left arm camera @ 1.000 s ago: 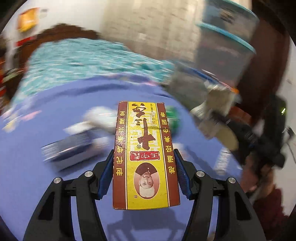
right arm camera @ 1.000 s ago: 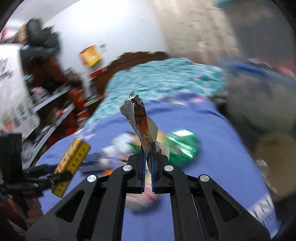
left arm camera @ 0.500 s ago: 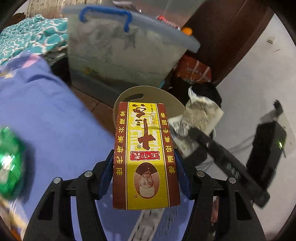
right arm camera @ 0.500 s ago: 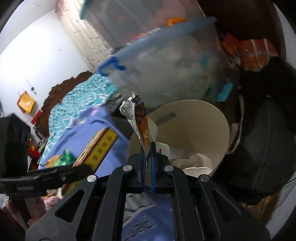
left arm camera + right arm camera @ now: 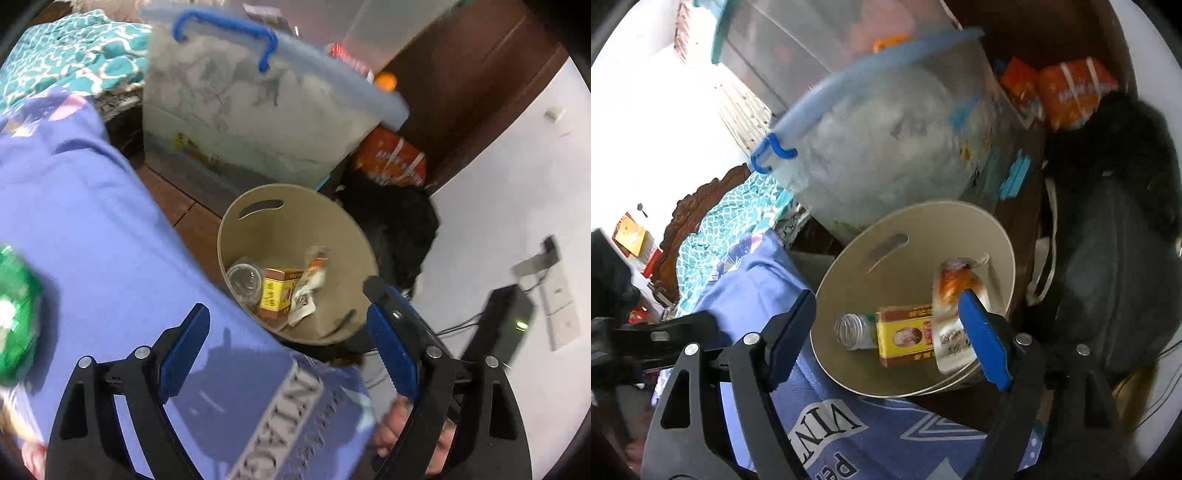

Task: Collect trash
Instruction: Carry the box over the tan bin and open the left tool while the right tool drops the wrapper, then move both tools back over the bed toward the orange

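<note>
A round beige bin (image 5: 295, 192) (image 5: 923, 210) stands on the floor beside the bed. In it lie a yellow and brown box (image 5: 277, 295) (image 5: 905, 334), a crumpled silver and orange wrapper (image 5: 310, 284) (image 5: 953, 306) and a clear plastic bottle (image 5: 245, 280) (image 5: 855, 330). My left gripper (image 5: 288, 350) hovers over the bin's near edge, jaws opening with nothing between them. My right gripper (image 5: 888, 336) is above the bin too, jaws opening and empty. A green wrapper (image 5: 14, 314) rests on the blue bedspread (image 5: 92, 240) at the left.
A clear storage tub (image 5: 251, 122) (image 5: 886, 147) with blue handles stands right behind the bin. Orange packets (image 5: 391, 162) and a black bag (image 5: 1108, 258) lie to its right. A black device (image 5: 506, 321) with a green light sits by the white wall.
Both grippers swung from over the bed to the bin. Then both opened: the box left the left gripper and the wrapper left the right, and both now lie in the bin.
</note>
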`<action>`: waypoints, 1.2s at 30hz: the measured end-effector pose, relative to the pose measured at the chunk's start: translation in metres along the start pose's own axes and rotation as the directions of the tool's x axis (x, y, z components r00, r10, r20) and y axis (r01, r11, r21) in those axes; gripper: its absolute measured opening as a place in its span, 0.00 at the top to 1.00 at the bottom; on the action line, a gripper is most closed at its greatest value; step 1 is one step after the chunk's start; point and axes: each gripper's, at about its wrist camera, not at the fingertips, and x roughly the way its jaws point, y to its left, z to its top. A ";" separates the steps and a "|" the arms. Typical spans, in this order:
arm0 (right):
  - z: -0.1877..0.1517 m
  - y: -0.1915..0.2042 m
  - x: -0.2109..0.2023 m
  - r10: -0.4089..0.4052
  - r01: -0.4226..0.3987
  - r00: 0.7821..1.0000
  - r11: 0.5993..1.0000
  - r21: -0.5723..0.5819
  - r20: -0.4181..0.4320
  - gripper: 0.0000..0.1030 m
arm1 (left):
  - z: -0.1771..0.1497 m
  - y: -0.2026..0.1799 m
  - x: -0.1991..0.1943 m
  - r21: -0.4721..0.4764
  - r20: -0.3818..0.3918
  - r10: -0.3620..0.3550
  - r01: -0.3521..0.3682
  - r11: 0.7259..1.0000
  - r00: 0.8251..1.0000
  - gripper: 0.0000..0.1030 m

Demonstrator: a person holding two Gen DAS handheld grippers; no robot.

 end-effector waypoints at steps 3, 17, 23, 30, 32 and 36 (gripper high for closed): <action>-0.002 0.005 -0.007 0.017 -0.017 1.000 1.000 0.009 0.012 0.24 | -0.014 0.010 -0.052 -0.015 0.084 -0.030 0.032 0.999 0.996 0.20; -0.070 0.102 -0.036 0.172 -0.183 0.979 0.977 -0.107 -0.106 0.26 | -0.147 0.176 -0.306 -0.415 0.382 0.415 -0.248 0.875 0.826 0.20; -0.119 0.167 -0.035 0.230 -0.278 0.943 0.941 -0.192 -0.239 0.32 | -0.236 0.247 -0.363 -0.612 0.267 0.610 -0.357 0.705 0.746 0.21; -0.178 0.243 -0.035 0.236 -0.362 0.900 0.873 -0.326 -0.367 0.36 | -0.326 0.285 -0.409 -0.722 0.179 0.688 -0.381 0.578 0.703 0.21; -0.186 0.256 -0.033 0.214 -0.349 0.904 0.869 -0.351 -0.370 0.36 | -0.341 0.287 -0.418 -0.726 0.164 0.712 -0.405 0.556 0.683 0.21; -0.193 0.268 -0.029 0.186 -0.321 0.909 0.884 -0.340 -0.374 0.31 | -0.363 0.278 -0.433 -0.721 0.137 0.780 -0.479 0.501 0.610 0.21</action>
